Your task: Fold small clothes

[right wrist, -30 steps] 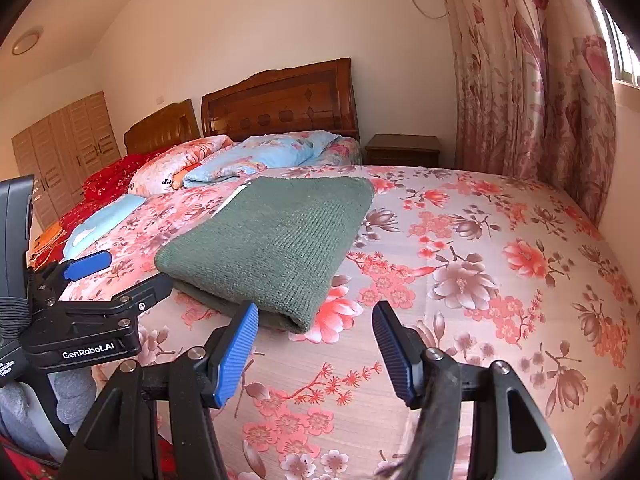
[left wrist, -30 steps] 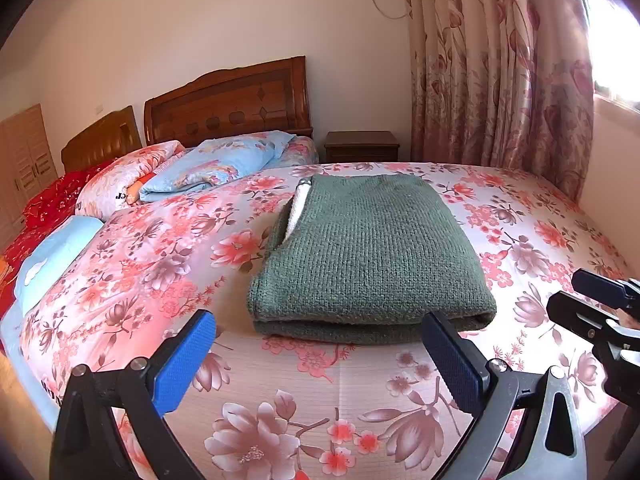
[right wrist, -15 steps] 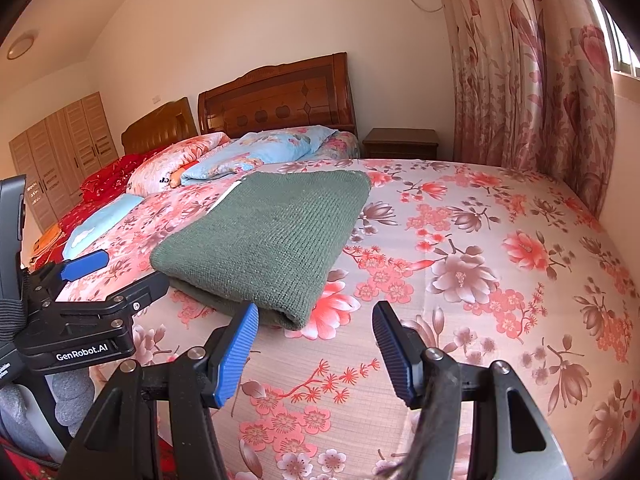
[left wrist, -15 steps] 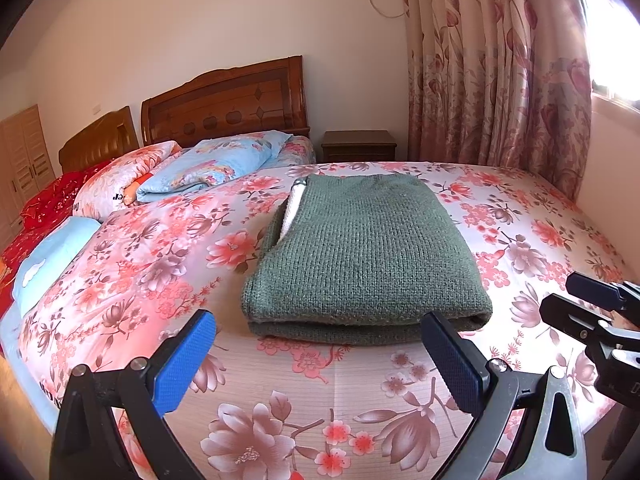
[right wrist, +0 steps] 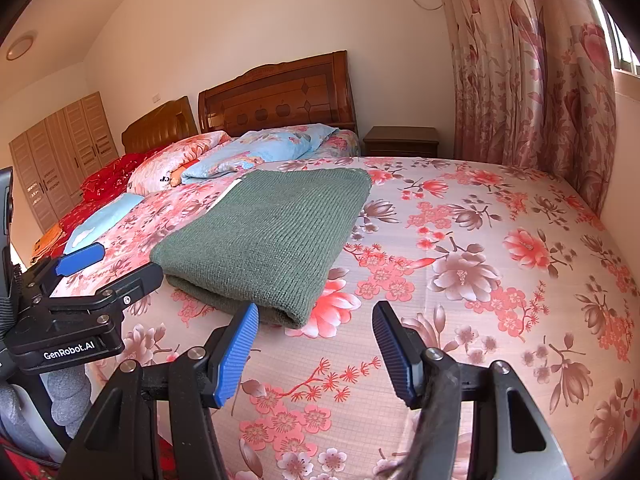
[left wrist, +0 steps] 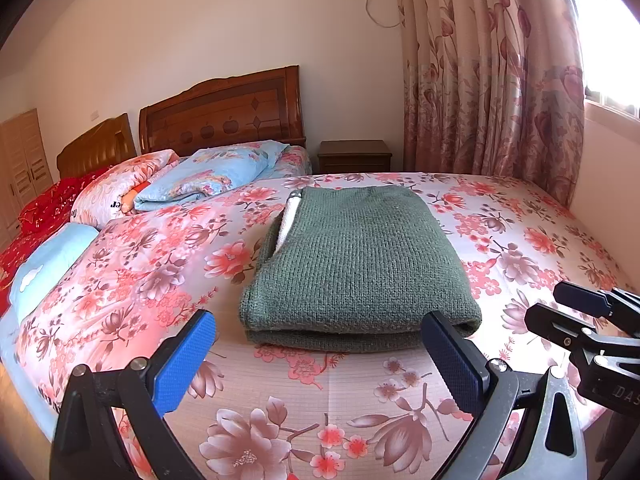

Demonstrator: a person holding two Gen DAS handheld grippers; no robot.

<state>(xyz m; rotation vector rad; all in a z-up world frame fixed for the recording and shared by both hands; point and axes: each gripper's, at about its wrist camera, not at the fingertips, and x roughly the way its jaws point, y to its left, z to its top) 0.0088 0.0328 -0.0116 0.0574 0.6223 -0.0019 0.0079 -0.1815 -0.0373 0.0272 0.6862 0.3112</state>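
Green knitted sweater [left wrist: 360, 264] lies neatly folded on floral bedspread [left wrist: 520, 240].

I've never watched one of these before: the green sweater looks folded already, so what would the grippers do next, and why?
Probably draw both back. The green sweater lies in a neat, squared stack on the floral bedspread, and the left gripper and right gripper hover short of it, jaws open and empty. No other loose garment shows.

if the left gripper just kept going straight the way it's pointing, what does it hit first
Most likely the folded green sweater: the left gripper is open and its near edge lies centred just past the fingertips. Depth is unclear, so it could touch the floral bedspread first.
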